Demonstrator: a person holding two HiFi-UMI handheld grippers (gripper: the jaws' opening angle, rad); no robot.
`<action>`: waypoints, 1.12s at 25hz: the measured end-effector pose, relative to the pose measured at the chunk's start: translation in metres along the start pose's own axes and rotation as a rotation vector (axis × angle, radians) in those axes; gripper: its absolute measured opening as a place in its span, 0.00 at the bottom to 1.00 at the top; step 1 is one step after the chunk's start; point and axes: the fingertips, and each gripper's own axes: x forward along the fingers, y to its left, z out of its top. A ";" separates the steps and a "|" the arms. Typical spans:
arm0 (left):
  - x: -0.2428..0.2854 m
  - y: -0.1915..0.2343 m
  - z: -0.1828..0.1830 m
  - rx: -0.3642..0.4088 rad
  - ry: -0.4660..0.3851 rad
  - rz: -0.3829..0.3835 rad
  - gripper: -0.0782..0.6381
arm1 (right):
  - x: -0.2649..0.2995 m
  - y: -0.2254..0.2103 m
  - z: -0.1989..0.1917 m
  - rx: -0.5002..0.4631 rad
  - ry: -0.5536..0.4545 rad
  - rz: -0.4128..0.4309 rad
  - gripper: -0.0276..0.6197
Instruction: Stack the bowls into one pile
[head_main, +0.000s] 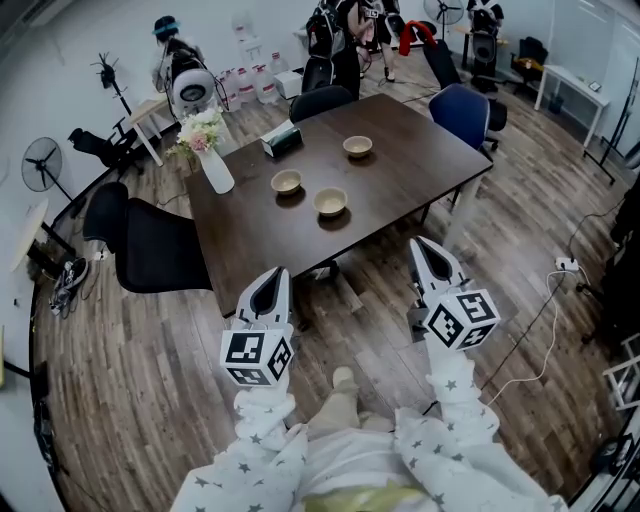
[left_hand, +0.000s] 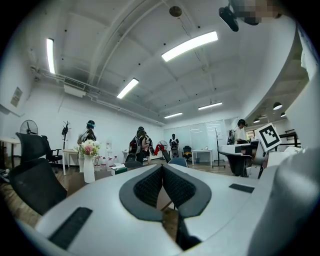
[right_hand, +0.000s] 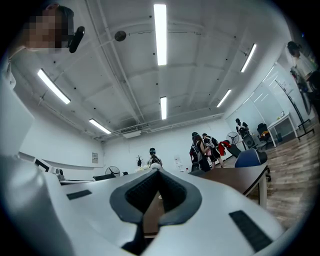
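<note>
Currently both claws empty, jaws pressed together: left gripper (head_main: 271, 275), right gripper (head_main: 421, 245), both off table (head_main: 400, 130) edge. Far bowl (head_main: 357, 146), left bowl (head_main: 286, 181) and near bowl (head_main: 330, 201) sit apart on dark tabletop, unstacked. Black-and-white square markers on gripper cubes; tissue box (head_main: 282, 138) print too small to read.

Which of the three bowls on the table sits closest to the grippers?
The front bowl, lowest of the three in the head view. The left bowl sits slightly farther back, and the far bowl lies beyond both.
</note>
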 end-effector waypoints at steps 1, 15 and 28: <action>0.003 0.002 -0.002 -0.004 0.003 0.002 0.15 | 0.004 -0.001 -0.003 0.004 0.005 0.001 0.08; 0.100 0.069 -0.022 -0.053 0.030 -0.005 0.15 | 0.113 -0.039 -0.037 0.030 0.063 -0.023 0.08; 0.197 0.110 -0.023 -0.073 0.022 -0.089 0.15 | 0.192 -0.073 -0.042 0.025 0.042 -0.082 0.08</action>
